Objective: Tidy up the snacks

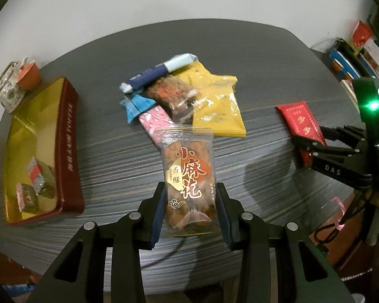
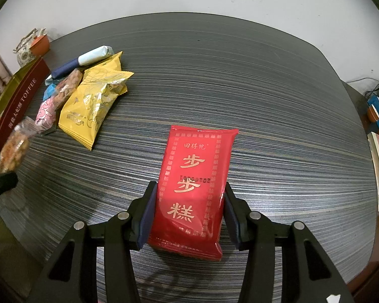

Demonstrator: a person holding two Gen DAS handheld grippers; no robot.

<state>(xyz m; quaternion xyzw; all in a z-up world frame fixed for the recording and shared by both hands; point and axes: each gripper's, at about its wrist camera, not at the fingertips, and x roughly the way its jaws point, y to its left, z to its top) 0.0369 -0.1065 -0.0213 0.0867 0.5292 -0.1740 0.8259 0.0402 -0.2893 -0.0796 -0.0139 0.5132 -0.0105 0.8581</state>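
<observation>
Between my left pads [image 1: 223,212], matt blue rubber: clear glossy film packet [image 1: 189,176]. Between my right pads [image 2: 147,217]: red packet [image 2: 194,189], shiny plastic, gold print. Table [image 2: 265,88]: matt streaked grey wood-grain. Toffee box [image 1: 65,146]: maroon card, gold foil lining. Yellow packets [image 1: 219,111]: glossy foil

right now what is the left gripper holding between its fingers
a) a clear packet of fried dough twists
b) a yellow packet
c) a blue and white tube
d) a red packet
a: the left gripper is clamped on the clear packet of fried dough twists, raised in front of the snack pile; the red packet sits in the right gripper instead.
</observation>
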